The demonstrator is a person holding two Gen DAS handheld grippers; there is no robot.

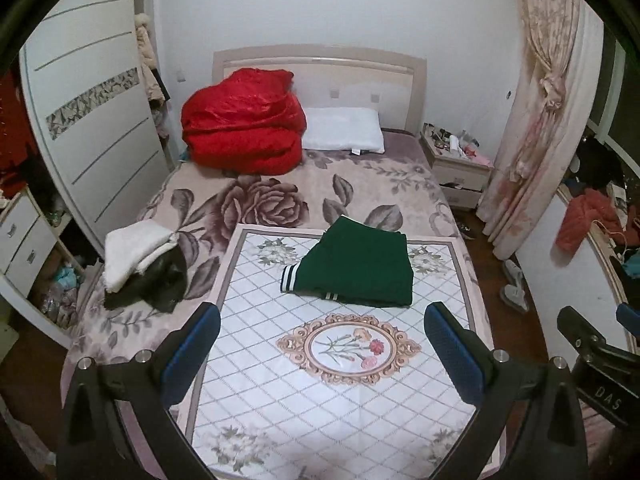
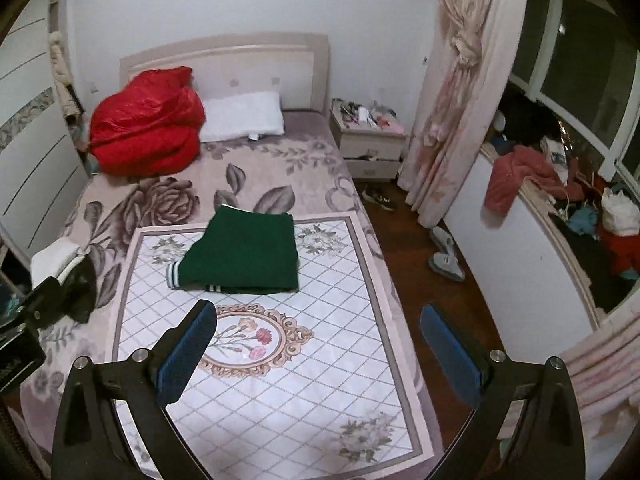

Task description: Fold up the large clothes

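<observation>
1. I hold both tongs spread apart and empty: left gripper (image 1: 322, 350), right gripper (image 2: 318, 346).
2. The folded green garment (image 1: 358, 266) lies on the quilted mat (image 1: 320, 400), at twelve o'clock from the left gripper and eleven from the right.
3. Its long axis runs nine to three; I judge the left nearer.

The left gripper (image 1: 322, 340) and right gripper (image 2: 318, 340) are held wide apart-fingered, empty, low in frame.
</observation>
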